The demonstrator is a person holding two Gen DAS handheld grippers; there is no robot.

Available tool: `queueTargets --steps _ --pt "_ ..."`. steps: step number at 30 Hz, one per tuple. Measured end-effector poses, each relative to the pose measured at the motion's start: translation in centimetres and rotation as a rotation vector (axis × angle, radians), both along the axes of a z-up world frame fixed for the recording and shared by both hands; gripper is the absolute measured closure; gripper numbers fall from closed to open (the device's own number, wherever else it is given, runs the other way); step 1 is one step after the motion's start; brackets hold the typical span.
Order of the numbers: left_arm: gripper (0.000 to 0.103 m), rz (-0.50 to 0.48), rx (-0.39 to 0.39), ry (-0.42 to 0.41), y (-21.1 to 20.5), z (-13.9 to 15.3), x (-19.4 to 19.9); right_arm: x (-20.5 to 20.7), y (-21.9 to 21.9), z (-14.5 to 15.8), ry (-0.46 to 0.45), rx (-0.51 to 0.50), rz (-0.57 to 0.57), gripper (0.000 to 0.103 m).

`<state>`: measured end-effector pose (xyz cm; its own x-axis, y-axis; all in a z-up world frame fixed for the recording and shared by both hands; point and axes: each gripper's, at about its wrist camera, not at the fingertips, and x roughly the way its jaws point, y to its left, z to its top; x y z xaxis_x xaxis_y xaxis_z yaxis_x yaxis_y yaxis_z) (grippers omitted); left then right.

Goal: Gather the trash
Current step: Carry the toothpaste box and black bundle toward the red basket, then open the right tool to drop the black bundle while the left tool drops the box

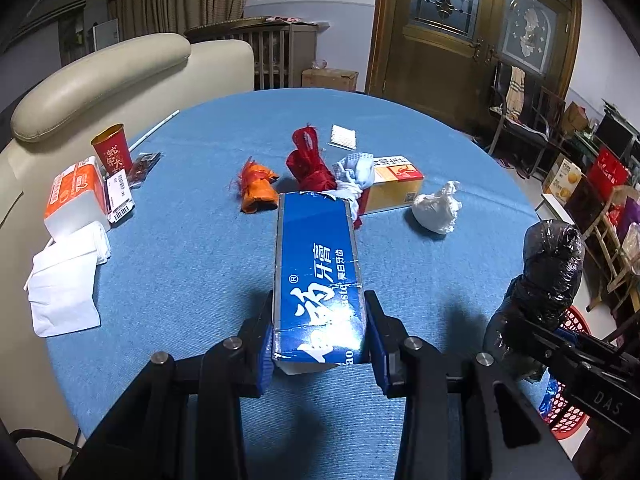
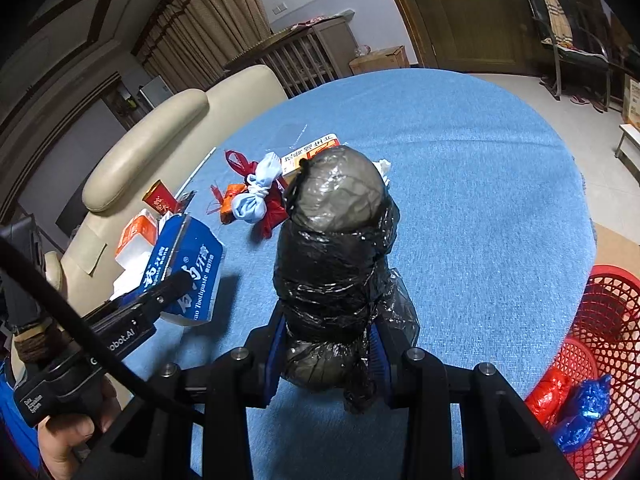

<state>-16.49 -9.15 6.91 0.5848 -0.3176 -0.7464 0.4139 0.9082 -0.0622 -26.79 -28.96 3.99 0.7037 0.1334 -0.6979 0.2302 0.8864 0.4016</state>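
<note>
My left gripper point(image 1: 320, 344) is shut on a blue toothpaste box point(image 1: 316, 264) and holds it above the blue table point(image 1: 180, 264). My right gripper point(image 2: 330, 344) is shut on a black plastic-wrapped bundle point(image 2: 340, 248), held upright above the table. In the left wrist view the bundle point(image 1: 548, 272) is at the right. In the right wrist view the box point(image 2: 188, 268) is at the left. More trash lies mid-table: an orange wad point(image 1: 258, 188), a red wad point(image 1: 310, 164), a light blue sock point(image 1: 358, 172), a yellow box point(image 1: 396, 186), a white wad point(image 1: 438, 208).
A red mesh basket point(image 2: 604, 344) stands off the table's right edge with red and blue wads inside. At the table's left are a tissue pack point(image 1: 76, 200), white napkins point(image 1: 66, 280), a red cup point(image 1: 112, 148). A beige sofa point(image 1: 100, 76) is behind.
</note>
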Motion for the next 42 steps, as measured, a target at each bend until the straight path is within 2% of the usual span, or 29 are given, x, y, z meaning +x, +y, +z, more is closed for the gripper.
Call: queueTargets --steps 23,42 --pt "0.062 -0.087 0.015 -0.027 -3.8 1.1 -1.9 -2.9 -2.4 0.9 -0.025 0.006 -0.077 0.063" --pt "0.062 -0.244 0.024 -0.047 -9.6 2.1 -5.2 -8.9 -8.6 0.9 -0.023 -0.005 -0.258 0.063"
